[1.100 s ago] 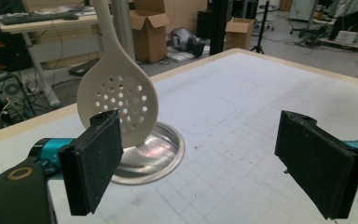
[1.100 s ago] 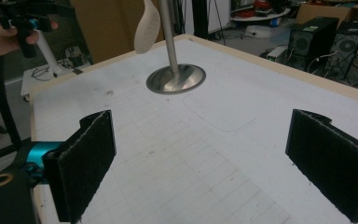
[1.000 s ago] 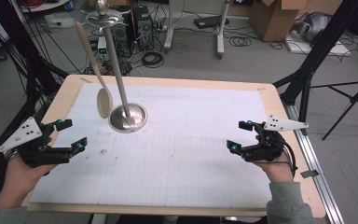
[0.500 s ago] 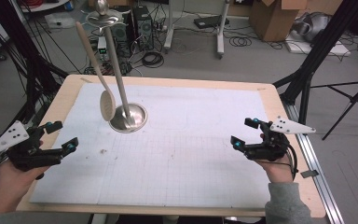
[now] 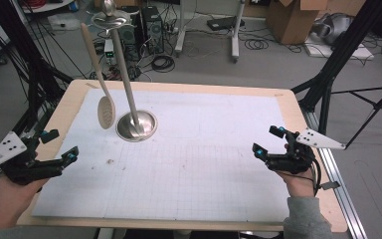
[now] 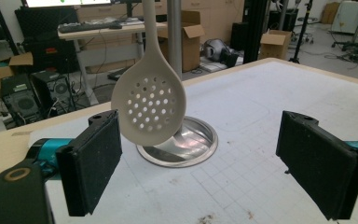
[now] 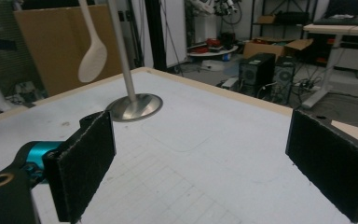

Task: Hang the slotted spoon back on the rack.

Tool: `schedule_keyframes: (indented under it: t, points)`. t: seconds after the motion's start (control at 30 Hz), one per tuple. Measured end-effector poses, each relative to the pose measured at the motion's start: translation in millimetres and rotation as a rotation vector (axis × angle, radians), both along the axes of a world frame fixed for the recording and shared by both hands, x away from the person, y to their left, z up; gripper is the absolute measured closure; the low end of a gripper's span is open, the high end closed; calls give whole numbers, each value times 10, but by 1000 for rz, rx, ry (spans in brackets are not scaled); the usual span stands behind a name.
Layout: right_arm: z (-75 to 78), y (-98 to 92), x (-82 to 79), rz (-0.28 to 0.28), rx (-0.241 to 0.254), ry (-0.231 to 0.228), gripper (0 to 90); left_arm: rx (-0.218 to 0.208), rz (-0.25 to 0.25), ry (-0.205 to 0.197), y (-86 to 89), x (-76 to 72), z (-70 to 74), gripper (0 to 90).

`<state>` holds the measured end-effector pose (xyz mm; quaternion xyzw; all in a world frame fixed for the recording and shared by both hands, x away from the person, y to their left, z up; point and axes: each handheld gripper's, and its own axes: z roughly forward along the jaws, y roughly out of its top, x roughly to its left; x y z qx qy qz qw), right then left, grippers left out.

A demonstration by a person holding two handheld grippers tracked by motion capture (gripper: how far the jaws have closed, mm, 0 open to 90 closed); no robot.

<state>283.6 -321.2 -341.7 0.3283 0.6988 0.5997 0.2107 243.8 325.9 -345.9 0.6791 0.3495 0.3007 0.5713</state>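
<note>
1. Left gripper (image 5: 59,144) sits at the table's (image 5: 298,119) near-left edge, jaws spread wide, nothing between them.
2. Slotted spoon (image 5: 105,110) hangs off the metal stand (image 5: 137,125), its perforated bowl just above the white mat (image 5: 219,149), ahead of the left gripper and a little to its right, well apart.
3. Right gripper (image 5: 268,141) hovers at the near-right, jaws wide apart and empty, far across the mat from the spoon.
4. The hook at the stand's top is cut off; how the handle attaches, I can't tell.
</note>
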Motion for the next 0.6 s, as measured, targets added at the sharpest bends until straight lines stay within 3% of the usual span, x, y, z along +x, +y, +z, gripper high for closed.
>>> schedule_keyframes:
  t: [0.17, 0.4, 0.6]
  points:
    - [-44, -73, -12, -38, 10, 2, 72, -20, 35, 13, 51, 2, -19, 146]
    - [-54, -116, -36, -33, 20, -18, 72, -77, 16, 26, 93, 25, -12, 145]
    - [-57, -102, -21, -15, 14, -20, 72, -55, 15, 39, 66, 38, -46, 144]
